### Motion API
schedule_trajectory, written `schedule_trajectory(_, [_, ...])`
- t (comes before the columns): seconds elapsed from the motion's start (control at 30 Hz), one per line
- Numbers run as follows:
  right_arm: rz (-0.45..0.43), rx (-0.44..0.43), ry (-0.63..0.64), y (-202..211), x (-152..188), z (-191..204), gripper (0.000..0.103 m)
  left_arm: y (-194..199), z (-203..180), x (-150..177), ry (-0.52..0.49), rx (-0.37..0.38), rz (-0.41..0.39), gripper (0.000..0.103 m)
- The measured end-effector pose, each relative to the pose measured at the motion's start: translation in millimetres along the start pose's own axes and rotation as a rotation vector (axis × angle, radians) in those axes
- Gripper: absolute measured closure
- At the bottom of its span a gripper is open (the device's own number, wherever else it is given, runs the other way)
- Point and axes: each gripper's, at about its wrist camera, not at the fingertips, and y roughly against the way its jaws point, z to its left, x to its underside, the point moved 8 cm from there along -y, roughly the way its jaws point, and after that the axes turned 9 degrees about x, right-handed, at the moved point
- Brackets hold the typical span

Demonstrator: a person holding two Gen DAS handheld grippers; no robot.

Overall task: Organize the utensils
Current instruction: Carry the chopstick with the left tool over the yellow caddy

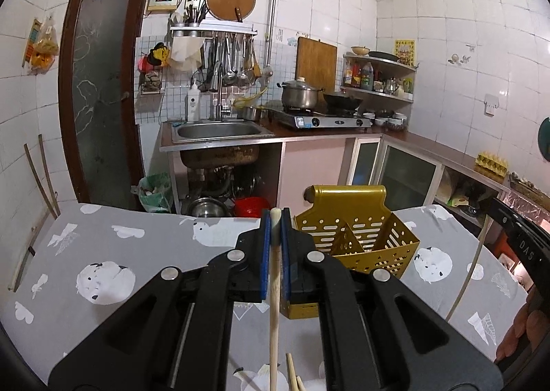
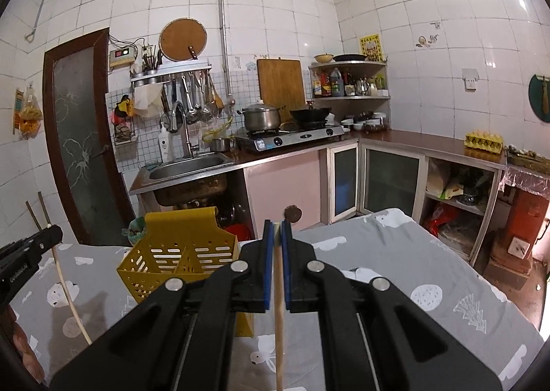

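Left gripper and right gripper each pinch a chopstick; lettering on the left gripper's arm, seen from the right wrist, is too blurred to read.

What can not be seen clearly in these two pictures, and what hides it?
- Left wrist view: lower end of the pale wooden chopstick held in the left gripper, cut off by the bottom edge.
- Right wrist view: lower end of the second pale wooden chopstick in the right gripper, likewise cut off.
- Both views: floor of the gold perforated metal utensil holder, hidden by its walls and the jaws.
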Motion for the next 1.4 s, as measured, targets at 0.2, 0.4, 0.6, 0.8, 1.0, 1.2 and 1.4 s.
schedule_trajectory(0.2, [-0.003,-0.008,-0.009,-1,1,-1,0.098,5,-3,-6,-0.009,0.009,-0.026,0.099])
schedule_trajectory(0.4, [-0.033,-0.016,-0.029,6,-16,-1,0.098,15,-10,-21,-0.019,0.028,-0.059,0.099])
schedule_trajectory(0.6, [-0.075,-0.031,-0.031,7,-51,10,0.098,18,-22,-49,-0.023,0.046,-0.098,0.099])
schedule_trajectory(0.8, [-0.148,-0.05,-0.043,16,-100,21,0.098,18,-35,-87,-0.037,0.065,-0.16,0.099])
schedule_trajectory(1.0, [-0.224,-0.073,-0.033,28,-148,42,0.098,15,-43,-130,-0.026,0.083,-0.244,0.099])
schedule_trajectory(1.2, [-0.237,-0.09,-0.026,19,-165,60,0.098,-1,-50,-163,-0.021,0.094,-0.322,0.099])
schedule_trajectory(1.4, [-0.19,-0.086,-0.03,-20,-145,74,0.098,-49,-43,-151,0.012,0.073,-0.288,0.099])
